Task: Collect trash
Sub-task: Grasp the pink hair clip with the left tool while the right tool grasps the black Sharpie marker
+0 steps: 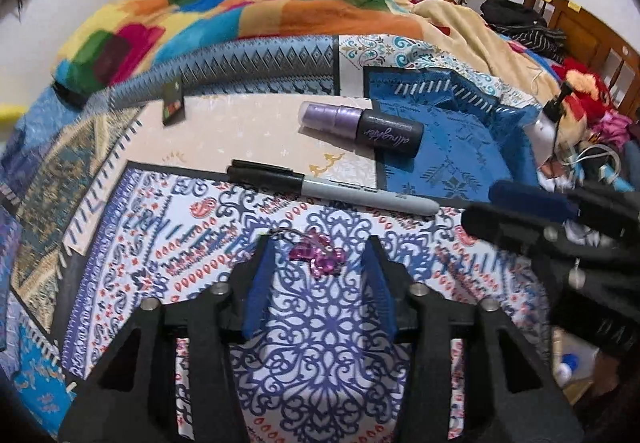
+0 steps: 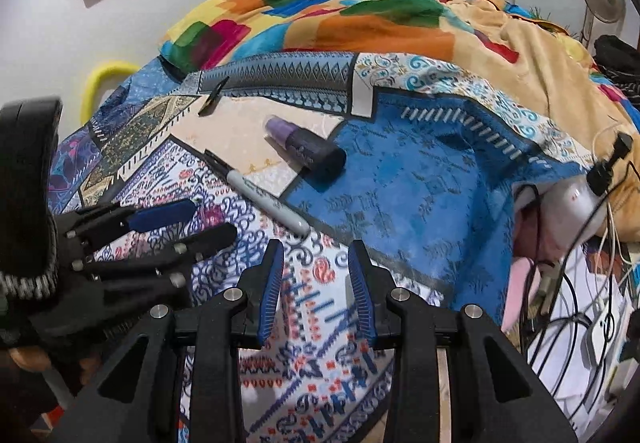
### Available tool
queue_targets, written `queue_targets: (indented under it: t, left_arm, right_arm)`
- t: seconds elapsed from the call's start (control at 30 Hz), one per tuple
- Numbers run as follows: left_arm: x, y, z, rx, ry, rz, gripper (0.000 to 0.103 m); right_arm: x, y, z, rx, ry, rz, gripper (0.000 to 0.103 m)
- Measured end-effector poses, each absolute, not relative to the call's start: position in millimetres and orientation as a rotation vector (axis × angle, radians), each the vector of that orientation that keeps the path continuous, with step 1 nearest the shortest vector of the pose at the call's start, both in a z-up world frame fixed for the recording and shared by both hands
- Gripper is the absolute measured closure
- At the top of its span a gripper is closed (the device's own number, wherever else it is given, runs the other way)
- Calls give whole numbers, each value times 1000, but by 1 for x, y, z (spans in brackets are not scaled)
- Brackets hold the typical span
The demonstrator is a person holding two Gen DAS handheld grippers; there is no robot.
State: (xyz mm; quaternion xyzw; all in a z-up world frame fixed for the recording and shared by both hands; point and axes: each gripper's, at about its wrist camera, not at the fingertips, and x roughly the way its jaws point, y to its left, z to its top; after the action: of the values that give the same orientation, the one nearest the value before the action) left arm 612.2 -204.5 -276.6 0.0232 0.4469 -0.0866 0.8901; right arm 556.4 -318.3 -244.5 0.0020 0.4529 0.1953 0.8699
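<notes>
Pink wrapper [image 1: 317, 257]: light, crinkly, crushable; pinch mid-body. Left gripper [image 1: 318, 243] wide open, empty; right gripper [image 2: 316, 249] part-open, empty

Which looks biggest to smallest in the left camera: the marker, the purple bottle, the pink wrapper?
1. Marker, longest across the picture.
2. Purple bottle, shorter but thicker, and farther away, so these two are unsure.
3. Pink wrapper, smallest though nearest.

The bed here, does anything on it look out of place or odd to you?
Yes. A spray bottle lies tipped on its side on the bedspread, a marker lies loose nearby, and a crumpled pink wrapper sits just ahead of the open left gripper. Nothing looks spilled or broken.
</notes>
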Motion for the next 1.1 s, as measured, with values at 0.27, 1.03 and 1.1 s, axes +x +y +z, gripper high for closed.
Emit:
queue_targets:
  t: [0.27, 1.03, 1.1]
  left_arm:
    - [610, -185, -275, -9, 930, -207, 74]
    - [566, -120, -229, -162, 924, -175, 74]
    - [560, -116, -223, -164, 921, -167, 74]
  right_arm:
    - [584, -302, -250, 21, 983, 517, 73]
    - [564, -241, -263, -167, 1008, 577, 93]
    - [556, -241, -260, -139, 1019, 571, 93]
